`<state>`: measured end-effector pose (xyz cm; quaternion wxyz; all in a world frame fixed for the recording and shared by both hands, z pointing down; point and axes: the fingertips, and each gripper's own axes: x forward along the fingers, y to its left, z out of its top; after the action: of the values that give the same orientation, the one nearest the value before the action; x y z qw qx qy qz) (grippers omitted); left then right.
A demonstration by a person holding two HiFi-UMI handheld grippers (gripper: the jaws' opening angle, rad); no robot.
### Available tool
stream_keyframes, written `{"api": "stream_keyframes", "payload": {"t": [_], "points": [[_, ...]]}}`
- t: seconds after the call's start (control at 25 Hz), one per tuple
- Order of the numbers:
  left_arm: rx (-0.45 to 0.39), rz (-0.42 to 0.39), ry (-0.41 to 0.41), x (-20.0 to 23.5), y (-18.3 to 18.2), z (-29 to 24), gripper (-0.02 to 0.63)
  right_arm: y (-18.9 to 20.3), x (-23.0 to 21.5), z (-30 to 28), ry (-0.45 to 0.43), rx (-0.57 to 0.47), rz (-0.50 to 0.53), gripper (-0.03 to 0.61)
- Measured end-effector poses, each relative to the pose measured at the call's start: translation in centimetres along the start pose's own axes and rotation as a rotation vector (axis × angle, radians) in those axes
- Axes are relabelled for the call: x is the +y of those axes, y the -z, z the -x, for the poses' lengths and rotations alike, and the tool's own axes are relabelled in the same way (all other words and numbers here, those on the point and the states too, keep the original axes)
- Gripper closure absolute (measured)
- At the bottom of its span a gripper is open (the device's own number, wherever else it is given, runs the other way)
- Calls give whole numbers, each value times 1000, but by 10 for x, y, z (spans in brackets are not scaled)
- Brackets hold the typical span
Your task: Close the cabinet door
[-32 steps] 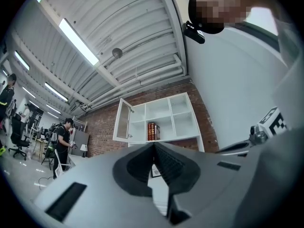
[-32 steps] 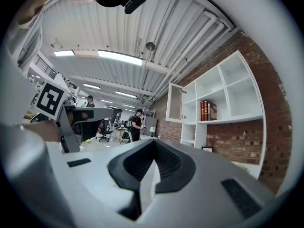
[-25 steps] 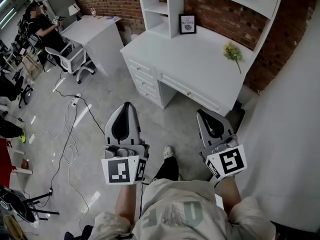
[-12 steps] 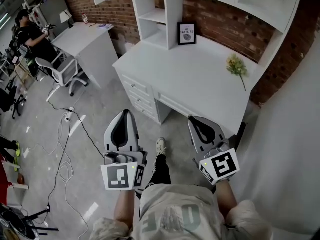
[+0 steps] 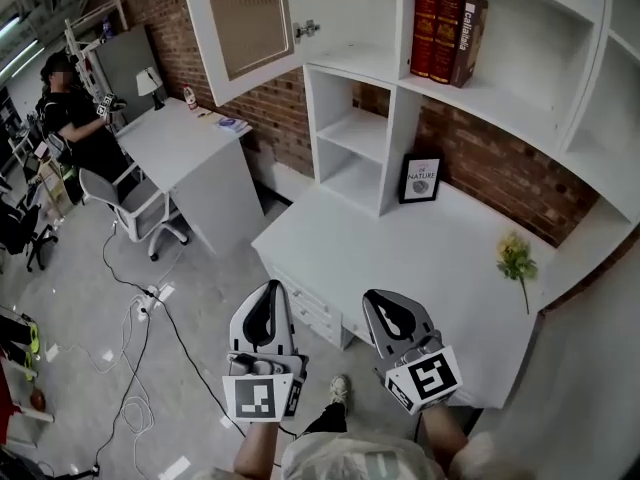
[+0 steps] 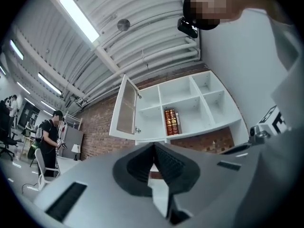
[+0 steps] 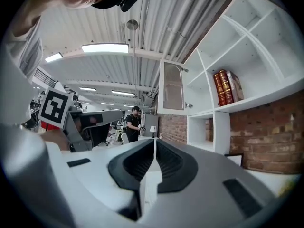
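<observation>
I see both grippers low in the head view, side by side at the front edge of the white desk (image 5: 400,258). The left gripper (image 5: 268,286) has its jaws pressed together with nothing between them. The right gripper (image 5: 372,296) is the same, closed and empty.

The cabinet door (image 5: 245,23) stands open at the upper left of the white shelf unit (image 5: 440,103), swung out from its compartment, and its small handle (image 5: 307,30) shows at the door's edge. It is well apart from both grippers, high above and beyond them, and neither touches it. In the left gripper view the door sits above and to the left of the jaw tips. In the right gripper view it sits above them and slightly to the right. Red books (image 5: 440,26) stand in the compartment to the right of the door.
</observation>
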<state>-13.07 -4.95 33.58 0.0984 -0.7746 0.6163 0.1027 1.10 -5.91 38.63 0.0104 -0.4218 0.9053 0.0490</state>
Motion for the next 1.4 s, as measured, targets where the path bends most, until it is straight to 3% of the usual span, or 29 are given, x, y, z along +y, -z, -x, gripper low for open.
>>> {"api": "stream_keyframes", "payload": {"t": [0.12, 0.28, 0.6, 0.88, 1.04, 1.16, 1.4], "points": [[-28, 43, 9, 29, 5, -59, 601, -13, -31, -55, 29, -18, -1, 566], [-1, 123, 11, 57, 32, -111, 601, -14, -65, -103, 78, -16, -59, 565], [14, 72, -23, 74, 36, -162, 601, -21, -87, -165, 28, -27, -71, 566], [-4, 40, -69, 65, 25, -169, 601, -14, -105, -174, -40, 2, -152, 565], [22, 19, -143, 79, 31, -158, 601, -12, -103, -183, -100, 12, -194, 565], [46, -22, -199, 93, 25, -148, 601, -37, -97, -202, -166, -27, -179, 565], [14, -100, -263, 120, -7, -133, 601, -116, -73, -266, -268, -138, -115, 537]]}}
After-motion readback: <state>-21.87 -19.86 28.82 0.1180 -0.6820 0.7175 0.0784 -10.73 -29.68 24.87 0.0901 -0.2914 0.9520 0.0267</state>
